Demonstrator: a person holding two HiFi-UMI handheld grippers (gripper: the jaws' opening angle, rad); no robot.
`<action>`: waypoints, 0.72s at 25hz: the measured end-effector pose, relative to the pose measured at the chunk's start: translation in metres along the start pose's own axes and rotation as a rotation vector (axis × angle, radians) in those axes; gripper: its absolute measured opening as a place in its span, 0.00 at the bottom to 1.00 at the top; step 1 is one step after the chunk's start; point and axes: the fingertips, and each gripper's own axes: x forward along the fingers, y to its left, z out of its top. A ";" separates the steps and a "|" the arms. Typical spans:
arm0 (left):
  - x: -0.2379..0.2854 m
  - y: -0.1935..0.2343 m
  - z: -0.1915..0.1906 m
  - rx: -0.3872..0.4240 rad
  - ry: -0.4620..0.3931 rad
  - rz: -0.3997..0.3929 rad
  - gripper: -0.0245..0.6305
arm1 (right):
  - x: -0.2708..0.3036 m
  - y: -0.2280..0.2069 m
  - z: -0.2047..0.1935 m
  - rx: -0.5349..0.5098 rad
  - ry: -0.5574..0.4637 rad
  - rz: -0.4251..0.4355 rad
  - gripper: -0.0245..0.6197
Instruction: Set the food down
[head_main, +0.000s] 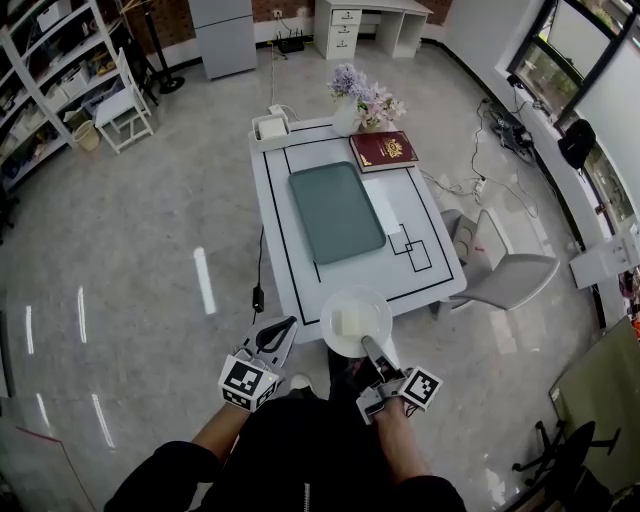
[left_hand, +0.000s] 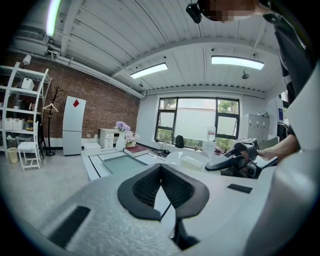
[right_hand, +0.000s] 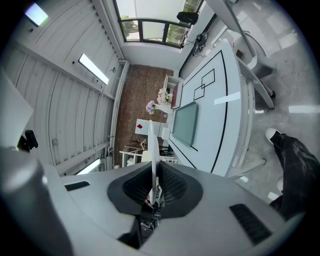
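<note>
Resting on a white plate (head_main: 335, 341), the food (head_main: 350, 322) is a pale block at the plate's middle. The plate hangs at the near edge of the table (head_main: 300, 290), part over the top and part past the edge; whether it touches the top I cannot tell.

The right gripper (head_main: 368, 345) reaches in from the table's near side and bites the plate's near rim. In the right gripper view its jaws are pressed together on the rim, which shows there edge-on as a thin white line (right_hand: 152, 145) running up out of the gripper (right_hand: 153, 175).

The left gripper (head_main: 288, 325) is just off the table's near edge, beside the plate on its left and apart from it. In the left gripper view its jaws meet at the tips with nothing between them (left_hand: 161, 167).

On the middle of the table lies a green tray (head_main: 336, 212). At the far edge of the table are a red book (head_main: 384, 150), a bunch of flowers (head_main: 365, 98) beyond it, and a white box (head_main: 271, 126) at the far left corner. A grey chair (head_main: 510, 275) stands at the table's right side, near its front corner.
</note>
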 end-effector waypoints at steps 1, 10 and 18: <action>0.003 0.002 0.000 -0.003 0.001 0.004 0.05 | 0.003 0.000 0.002 0.003 0.006 0.001 0.08; 0.036 0.035 0.007 -0.032 0.016 0.061 0.05 | 0.046 -0.003 0.032 0.017 0.068 -0.006 0.08; 0.065 0.059 0.015 -0.065 0.033 0.114 0.05 | 0.080 -0.001 0.062 0.031 0.129 -0.014 0.08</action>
